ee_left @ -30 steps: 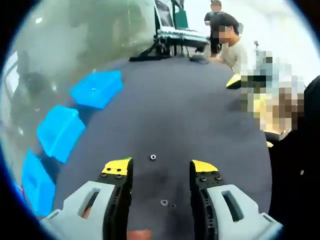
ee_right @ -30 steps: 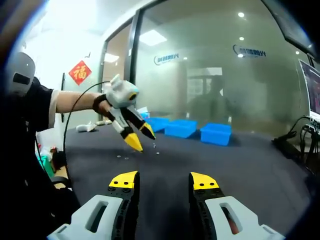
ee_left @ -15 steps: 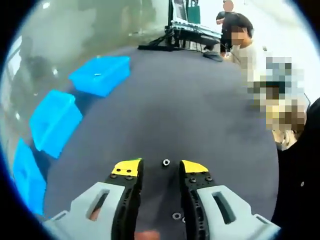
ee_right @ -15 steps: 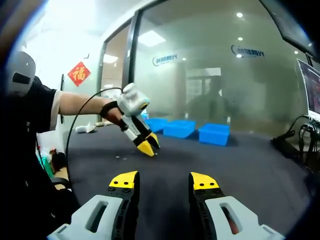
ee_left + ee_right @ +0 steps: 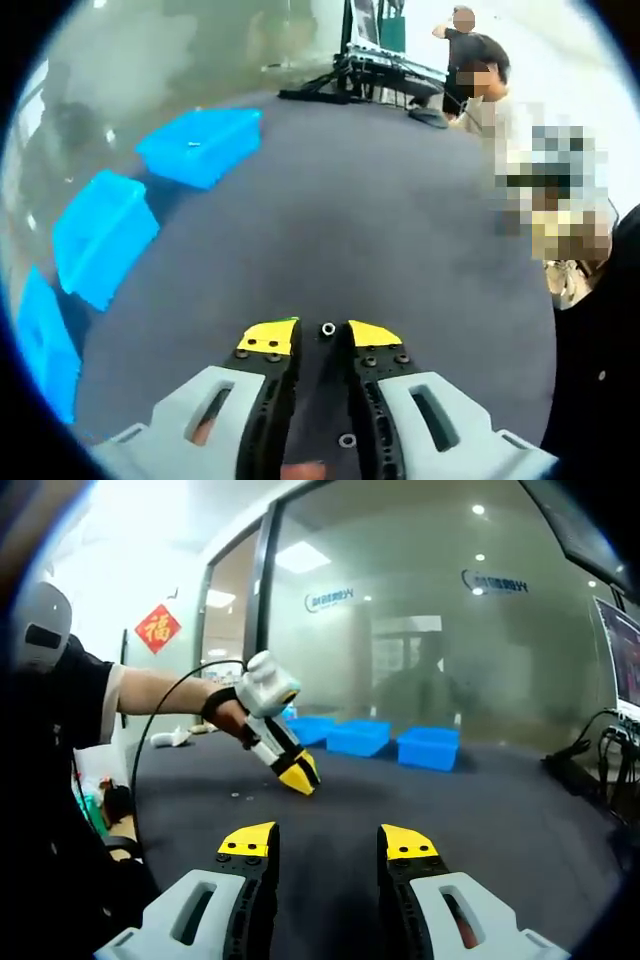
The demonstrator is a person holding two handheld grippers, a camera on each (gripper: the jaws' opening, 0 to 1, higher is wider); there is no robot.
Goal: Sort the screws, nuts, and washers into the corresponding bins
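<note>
the left tongs [image 5: 322, 340] are down at the dark bench [image 5: 400, 220], their yellow tips drawn nearly together with only a narrow slot between them. a small nut [image 5: 328, 328] lies on the bench right at the mouth of that slot, just ahead of the tips. whether the tips are touching it i cannot tell; to me it looks like a pinch being lined up, not a hold. a washer [image 5: 346, 440] lies on the bench lower down, between the tong bodies. in the right gripper view the same tongs lean down steeply with their tips at the bench surface, which suits picking up something so flat and small.

the right tongs [image 5: 326, 841] hang above the bench with their jaws apart and nothing between them, apparently waiting their turn.

further out, a few tiny bits of hardware [image 5: 240, 795] lie loose on the bench beside the person's reaching arm, too small to tell apart.

beyond that, three blue bins stand in a row along the bench edge by the glass wall: the nearest bin [image 5: 35, 345], the middle bin [image 5: 100, 235] and the far bin [image 5: 200, 145]. the far one shows a small pale speck inside, perhaps a piece of hardware; i cannot see into the other two. my guess is that the nut goes to one of them, though nothing marks which.
</note>
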